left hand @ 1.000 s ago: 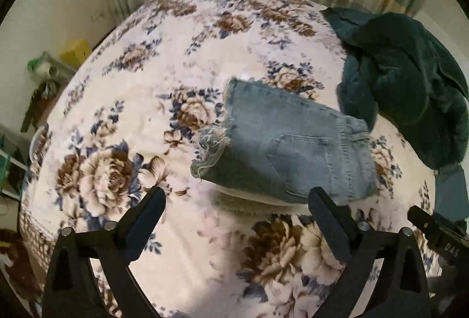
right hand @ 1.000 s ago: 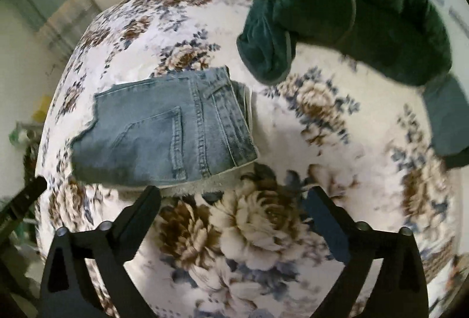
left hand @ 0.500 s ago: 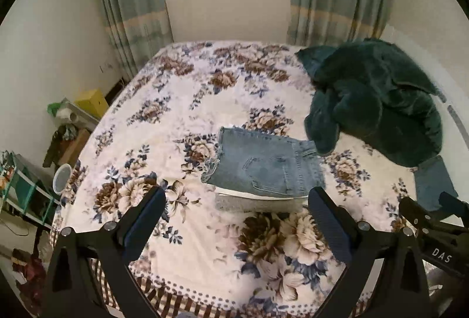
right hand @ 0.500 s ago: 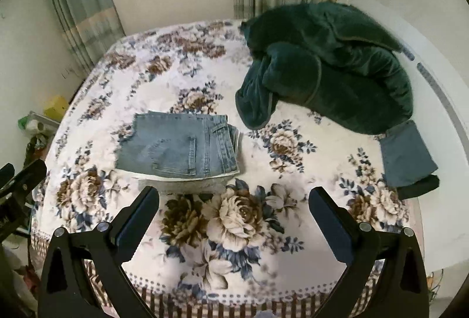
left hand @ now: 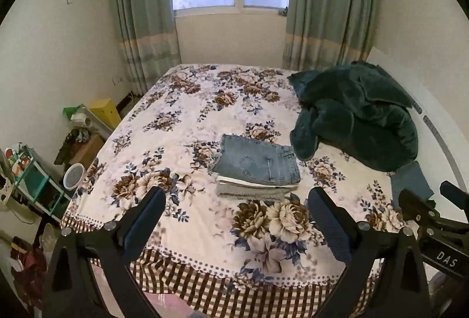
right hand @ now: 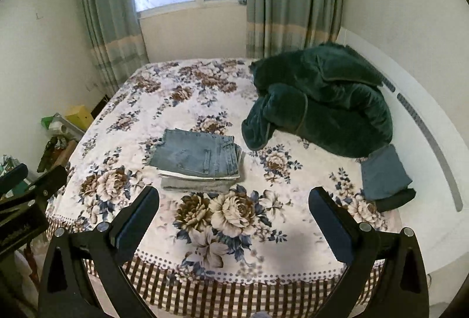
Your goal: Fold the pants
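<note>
The folded blue jeans (left hand: 258, 161) lie on top of a small stack of folded clothes in the middle of the floral bed (left hand: 187, 124); they also show in the right wrist view (right hand: 196, 154). My left gripper (left hand: 234, 218) is open and empty, held back from the bed's near edge. My right gripper (right hand: 234, 218) is open and empty too, equally far back. The right gripper's body shows at the right of the left wrist view (left hand: 433, 218), and the left gripper's body shows at the left of the right wrist view (right hand: 26, 200).
A dark green fleece blanket (left hand: 354, 112) is heaped on the bed's right side. A folded blue cloth (right hand: 384, 174) lies by the white headboard (right hand: 425, 124). A shelf and clutter (left hand: 32, 180) stand on the floor at the left. Curtains and a window are behind.
Both grippers have pulled back and up from close over the jeans to beyond the bed's near edge. The whole bed and room now show. The jeans stay folded on the stack.
</note>
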Demonstrator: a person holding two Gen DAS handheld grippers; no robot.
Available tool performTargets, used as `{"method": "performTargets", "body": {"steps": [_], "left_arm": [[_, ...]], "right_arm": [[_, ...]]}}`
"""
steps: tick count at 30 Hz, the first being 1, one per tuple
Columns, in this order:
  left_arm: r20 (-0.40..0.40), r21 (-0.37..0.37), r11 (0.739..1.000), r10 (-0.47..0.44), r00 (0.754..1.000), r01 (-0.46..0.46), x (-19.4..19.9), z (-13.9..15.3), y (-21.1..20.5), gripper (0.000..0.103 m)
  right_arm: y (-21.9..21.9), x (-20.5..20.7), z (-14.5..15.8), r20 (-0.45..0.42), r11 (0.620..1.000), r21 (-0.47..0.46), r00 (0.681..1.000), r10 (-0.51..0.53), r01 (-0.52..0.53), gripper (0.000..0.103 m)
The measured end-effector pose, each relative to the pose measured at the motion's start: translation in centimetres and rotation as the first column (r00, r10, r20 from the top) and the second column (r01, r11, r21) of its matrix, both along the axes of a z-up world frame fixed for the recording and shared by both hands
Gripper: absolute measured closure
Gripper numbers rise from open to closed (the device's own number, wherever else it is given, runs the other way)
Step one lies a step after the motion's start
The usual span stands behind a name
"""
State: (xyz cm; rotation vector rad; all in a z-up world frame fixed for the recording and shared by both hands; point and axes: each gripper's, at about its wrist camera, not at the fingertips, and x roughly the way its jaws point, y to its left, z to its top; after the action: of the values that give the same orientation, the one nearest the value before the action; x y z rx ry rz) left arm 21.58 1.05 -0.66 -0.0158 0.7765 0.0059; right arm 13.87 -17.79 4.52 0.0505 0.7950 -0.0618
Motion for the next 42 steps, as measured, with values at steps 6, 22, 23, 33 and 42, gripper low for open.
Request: {"method": "performTargets", "body": {"steps": [6,22,23,33,42], "left_arm": [[0.045,0.032,0.999,0.014,0.999,-0.015,-2.6,2.4,1.2,0.004],[0.065,0.038,0.999,0.035,0.997,-0.038,-5.3,3.3,2.4,0.0],[0.066,0.039,0.999,0.035,0.997,-0.038,-5.3,3.4,2.4,0.0],[0.063,0.039,0.999,0.036,0.997,-0.038,-5.4,3.3,2.4,0.0],[0.063,0.035,0.999,0.032,0.997,-0.034,-5.7,3.3,2.6,0.0]], "right_arm": [[1.6,-3.7,3.6,0.038,1.0,-0.013,0.999,0.009,-0.008,0.0],[4.0,-5.7,5.4,0.062,1.0,-0.009,0.998,0.026,-0.026,0.0],[4.1,-5.7,5.4,0.064,1.0,-0.013,0.998,0.026,-0.026,0.0],[4.1,-5.8,5.7,0.065,1.0,0.0,0.998,0.018,-0.018,0.0],[3.9,-5.5,5.8,0.064,1.0,0.008,0.998,0.019,-0.019,0.0]]}}
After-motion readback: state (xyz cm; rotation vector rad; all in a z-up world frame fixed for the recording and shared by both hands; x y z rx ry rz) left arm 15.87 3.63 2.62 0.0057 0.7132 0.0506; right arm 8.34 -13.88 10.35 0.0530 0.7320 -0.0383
